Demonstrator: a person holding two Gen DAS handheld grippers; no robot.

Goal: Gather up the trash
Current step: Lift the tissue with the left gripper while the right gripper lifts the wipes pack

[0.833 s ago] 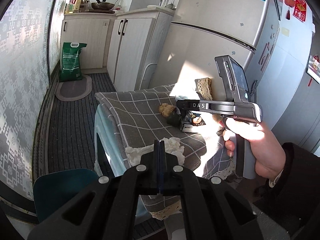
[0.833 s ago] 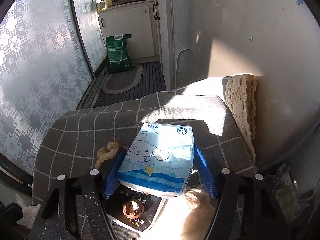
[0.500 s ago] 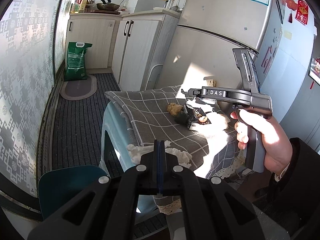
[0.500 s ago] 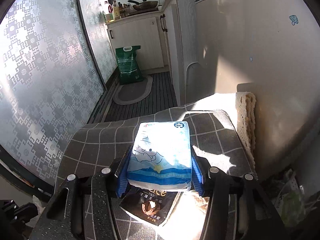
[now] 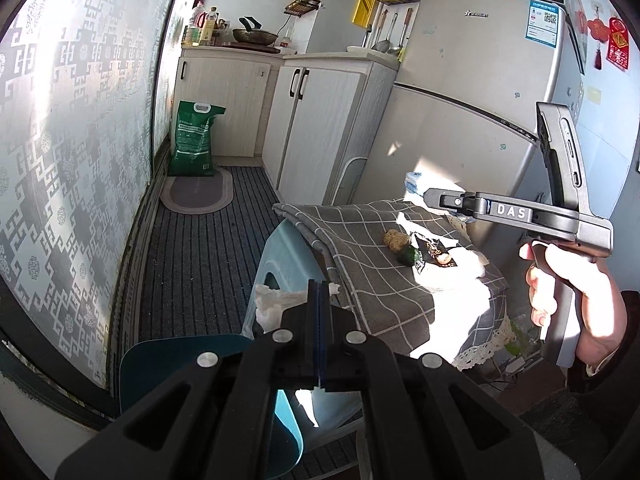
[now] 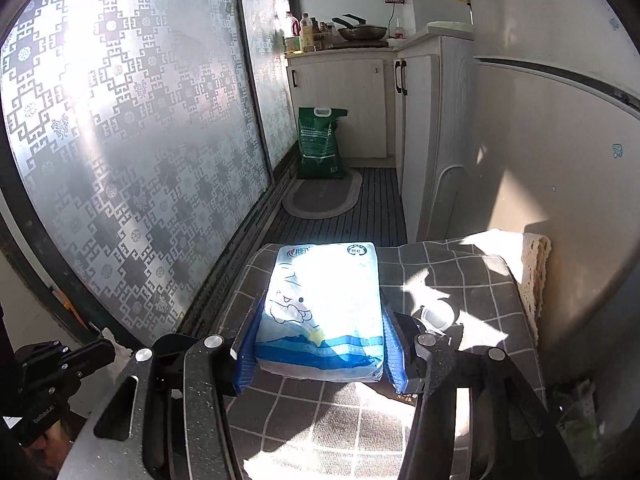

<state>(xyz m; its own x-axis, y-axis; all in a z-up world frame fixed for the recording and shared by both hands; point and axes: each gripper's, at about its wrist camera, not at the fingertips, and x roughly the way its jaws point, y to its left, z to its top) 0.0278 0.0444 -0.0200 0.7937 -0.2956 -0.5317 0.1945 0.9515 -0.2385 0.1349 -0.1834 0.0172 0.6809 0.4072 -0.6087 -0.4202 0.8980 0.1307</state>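
My right gripper [image 6: 320, 344] is shut on a blue-and-white tissue pack [image 6: 324, 292], its blue pads pressing both long sides. It holds the pack level above the grey checked tablecloth [image 6: 460, 272]. In the left wrist view the same pack [image 5: 414, 182] sticks out past the right gripper [image 5: 434, 196], which a hand carries. My left gripper [image 5: 318, 286] is shut, with a crumpled white tissue [image 5: 276, 304] pinched at its tip. On the cloth [image 5: 360, 240] lie a brown lump [image 5: 394, 238], a dark green piece [image 5: 409, 256] and a black snack wrapper [image 5: 434, 254].
A light blue stool [image 5: 280, 248] stands under the cloth, and a teal curved panel [image 5: 180, 356] sits below my left gripper. A fridge [image 5: 460, 120] and white cabinets [image 5: 320, 120] line the right side. A green sack [image 5: 194, 140] and an oval mat [image 5: 198, 194] lie on the striped floor.
The right jaws closed onto the tissue pack and lifted it off the black wrapper, up above the table. My left gripper drew back from the table edge with the white tissue.
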